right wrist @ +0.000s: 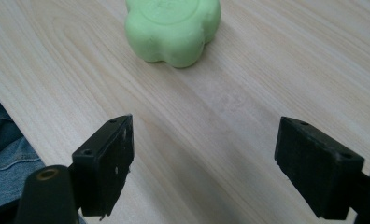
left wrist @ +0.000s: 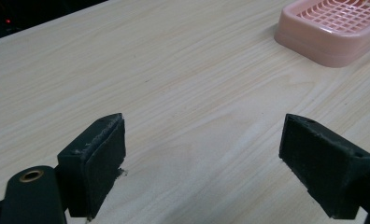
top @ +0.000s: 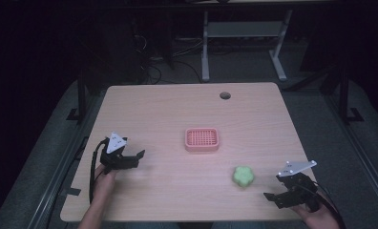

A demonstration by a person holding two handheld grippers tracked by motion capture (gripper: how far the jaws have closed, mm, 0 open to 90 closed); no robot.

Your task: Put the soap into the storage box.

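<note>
The worktop (top: 177,109) is a pale wood-grain board with rounded corners and a round cable hole (top: 225,95) near its far edge. Beyond it the room is dark, with the white legs of another desk (top: 205,47) on the floor.

The left gripper (top: 135,159) sits low over the near left part of the worktop, held by a hand (top: 103,183) coming in from the bottom, a grey plate on top and a black cable looping down beside it. Its jaws stand wide apart with nothing between them; in the left gripper view bare wood lies in the gap.

The right gripper (top: 272,197) is at the near right corner, held by the other hand (top: 316,219). Its jaws are also spread wide and empty, pointing toward the soap.

The tray (top: 202,140), a pink slotted dish, rests near the middle of the worktop, well apart from both grippers.

The soap (top: 243,176), a pale green flower-shaped lump, lies flat on the wood to the near right of the tray, near the right gripper but not touching it. In the right gripper view it sits just ahead of the jaws.
</note>
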